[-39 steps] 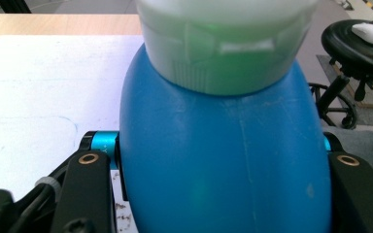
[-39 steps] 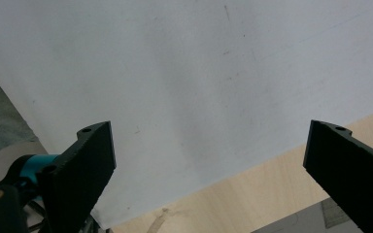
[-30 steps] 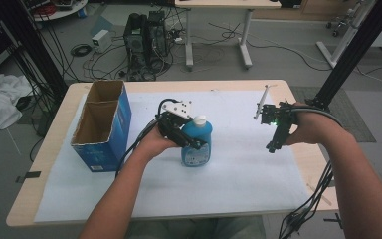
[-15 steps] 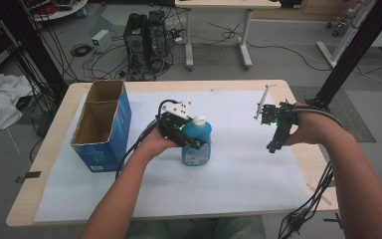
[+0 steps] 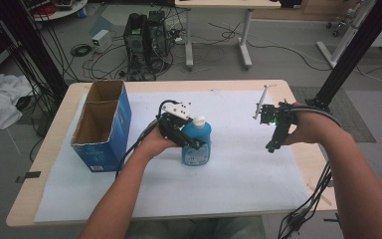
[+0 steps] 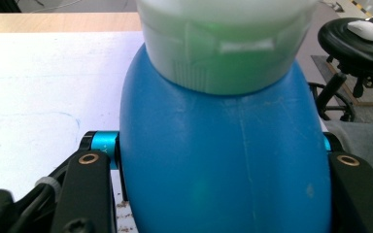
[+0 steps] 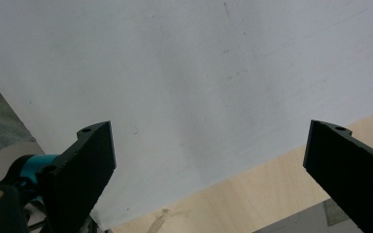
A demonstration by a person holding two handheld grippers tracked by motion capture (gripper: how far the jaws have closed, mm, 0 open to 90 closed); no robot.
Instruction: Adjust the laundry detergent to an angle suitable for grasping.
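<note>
Blue bottle [image 5: 197,142] stood mid-frame, clamped by left gripper [image 5: 186,138]; right gripper [image 5: 274,140] hung spread, empty. Risk: smooth rounded sides could slip.

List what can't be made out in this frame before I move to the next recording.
- Blue bottle's label: too small in the high view; cut off by the bottom edge in the left gripper view.
- Open box's inside bottom: hidden by its own walls, high view.
- Left claw's contact on the bottle: jaws flank it in the left gripper view; the bottle's bulge covers the pads.
- Right claw: open over the white sheet.
</note>
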